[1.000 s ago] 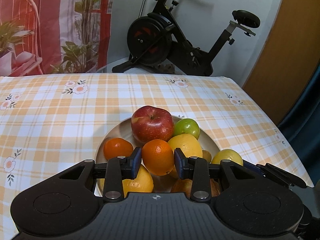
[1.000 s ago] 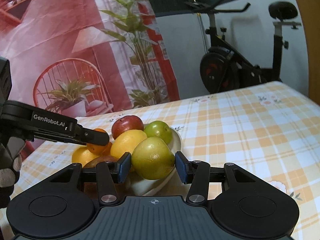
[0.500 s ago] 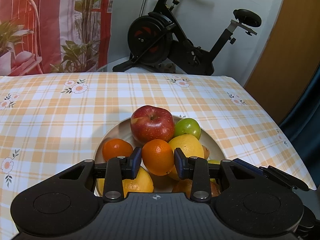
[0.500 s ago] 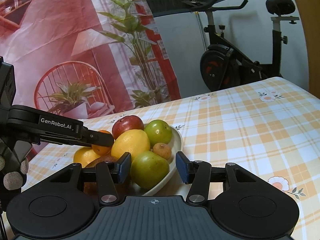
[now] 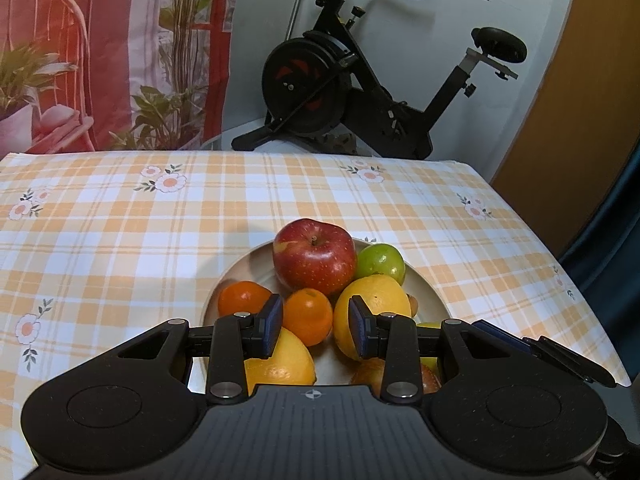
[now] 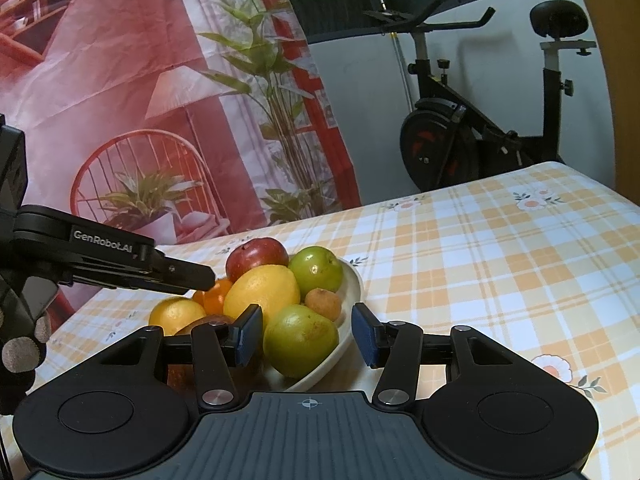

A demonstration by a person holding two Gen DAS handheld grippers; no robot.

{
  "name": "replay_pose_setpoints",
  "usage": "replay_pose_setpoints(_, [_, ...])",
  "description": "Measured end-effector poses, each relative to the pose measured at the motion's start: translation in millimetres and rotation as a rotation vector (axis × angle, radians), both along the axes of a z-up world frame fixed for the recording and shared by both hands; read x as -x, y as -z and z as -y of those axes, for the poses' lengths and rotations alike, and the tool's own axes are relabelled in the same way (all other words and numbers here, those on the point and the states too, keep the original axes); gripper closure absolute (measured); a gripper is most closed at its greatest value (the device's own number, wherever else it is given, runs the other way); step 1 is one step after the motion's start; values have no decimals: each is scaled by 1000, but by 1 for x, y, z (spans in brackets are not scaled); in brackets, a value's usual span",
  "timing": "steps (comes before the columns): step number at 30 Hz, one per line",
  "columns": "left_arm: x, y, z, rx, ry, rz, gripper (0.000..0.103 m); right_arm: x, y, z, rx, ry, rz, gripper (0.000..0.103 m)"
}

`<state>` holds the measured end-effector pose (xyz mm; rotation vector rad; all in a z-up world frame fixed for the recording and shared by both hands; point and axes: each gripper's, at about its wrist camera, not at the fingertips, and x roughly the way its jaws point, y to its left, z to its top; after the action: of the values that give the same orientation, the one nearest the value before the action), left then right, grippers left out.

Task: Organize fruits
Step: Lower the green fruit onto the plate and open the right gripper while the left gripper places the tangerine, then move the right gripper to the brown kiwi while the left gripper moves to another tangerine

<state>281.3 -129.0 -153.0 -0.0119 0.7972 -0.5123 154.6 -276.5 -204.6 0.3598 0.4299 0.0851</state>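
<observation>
So both grippers are letting go compared to a second back: the left gripper [image 5: 314, 326] had its pads tight on the small orange [image 5: 307, 315], now there's daylight on either side and the fruit sits in the pile. Same on the right, where the right gripper [image 6: 307, 340] has spread wide and the green pear-ish fruit [image 6: 300, 345] now rests on the near edge of the plate [image 6: 354, 280] instead of being pinched.

What worries me is that everything here is round, smooth and stacked. The red apple [image 5: 314, 255] is glossy and perched on top, with the lemon [image 5: 372, 312] leaning beside it. Bump one while backing out and I'd guess it rolls. The plate is shallow and glazed with a low rim, so the green one could easily slide off onto the checked tablecloth [image 6: 500, 272].
</observation>
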Motion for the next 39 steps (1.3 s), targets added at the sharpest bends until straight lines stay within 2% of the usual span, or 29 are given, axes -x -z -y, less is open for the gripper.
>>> replay_pose_setpoints(9, [15,-9,-22,-14,-25,37,65,5,-2,0,11,18,20,56])
replay_pose_setpoints(19, [35,-8,-55,-47,-83,41,65,23,-16,-11,71,43,56,56])
replay_pose_setpoints(29, [54,-9,-73,-52,-121,53,65,36,-26,-48,139,-30,50,56])
replay_pose_setpoints(39, [68,0,-98,-71,-202,4,63,43,-28,-80,149,-106,12,56])
